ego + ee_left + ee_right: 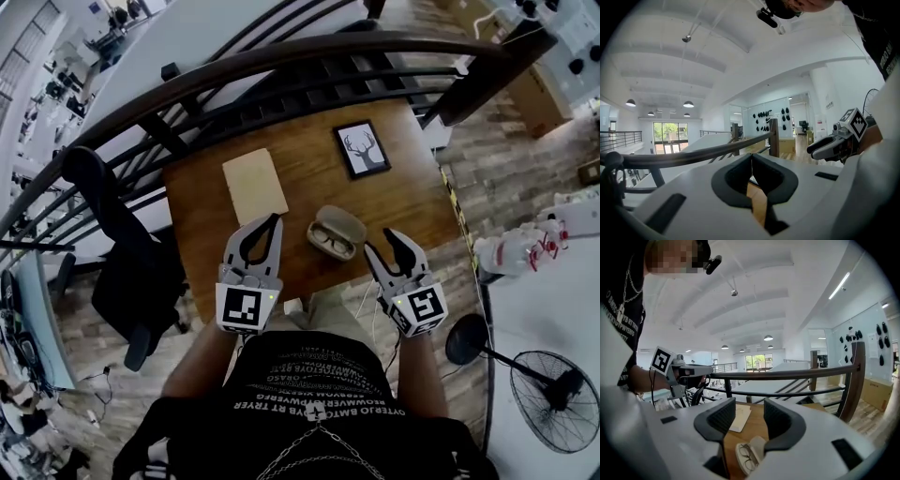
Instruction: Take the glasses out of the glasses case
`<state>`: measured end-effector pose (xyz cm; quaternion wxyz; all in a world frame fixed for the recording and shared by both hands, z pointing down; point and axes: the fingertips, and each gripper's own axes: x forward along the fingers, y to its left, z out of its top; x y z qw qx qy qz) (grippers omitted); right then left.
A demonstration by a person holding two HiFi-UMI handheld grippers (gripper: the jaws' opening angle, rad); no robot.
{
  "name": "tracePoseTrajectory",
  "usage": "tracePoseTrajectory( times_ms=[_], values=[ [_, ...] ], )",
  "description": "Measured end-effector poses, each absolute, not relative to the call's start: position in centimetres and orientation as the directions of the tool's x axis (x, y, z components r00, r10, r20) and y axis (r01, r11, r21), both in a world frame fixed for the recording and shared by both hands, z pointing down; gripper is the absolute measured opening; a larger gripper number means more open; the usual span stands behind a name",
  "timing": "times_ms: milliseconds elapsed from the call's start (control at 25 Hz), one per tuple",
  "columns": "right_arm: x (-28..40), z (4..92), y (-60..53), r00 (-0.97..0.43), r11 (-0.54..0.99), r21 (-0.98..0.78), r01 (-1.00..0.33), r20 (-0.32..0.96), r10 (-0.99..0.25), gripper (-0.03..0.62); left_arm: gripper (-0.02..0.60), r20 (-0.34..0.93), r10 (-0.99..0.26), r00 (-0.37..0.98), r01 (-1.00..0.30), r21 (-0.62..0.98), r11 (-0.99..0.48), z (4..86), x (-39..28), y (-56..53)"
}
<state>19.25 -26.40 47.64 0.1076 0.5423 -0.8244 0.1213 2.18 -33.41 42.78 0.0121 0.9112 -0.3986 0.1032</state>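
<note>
The left gripper (pixel 274 221) is held clenched and empty, and the right gripper (pixel 380 242) is held parted and empty, both over the near edge of the tabletop (pixel 309 192). Between them the glasses case (pixel 336 232) is laid open, with the glasses (pixel 332 245) seen inside it.

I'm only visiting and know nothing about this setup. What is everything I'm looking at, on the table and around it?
Table: one, brown wood, centre of the head view.
Glasses case: one, beige, open, on the table.
Glasses: one pair, dark-rimmed, lying in the case.
Flat board: one, light tan, on the table left of the case.
Framed picture: one, black frame, deer's head, table's far right.
Railing: one, dark, beyond the table.
Fan: one, black, floor at lower right.
Left gripper: one, white and black, jaws together, empty.
Right gripper: one, white and black, jaws apart, empty.
</note>
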Motion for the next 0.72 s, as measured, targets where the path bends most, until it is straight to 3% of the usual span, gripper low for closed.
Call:
tracePoseTrajectory(
  times_ms=[720],
  values=[
    [18.4, 60.2, -28.6, -0.497, 0.460, -0.199, -0.866, 0.461, -0.736, 0.179, 0.028, 0.298, -0.727, 0.618, -0.752, -0.047, -0.658, 50.5, 3.9, -36.1]
  ],
)
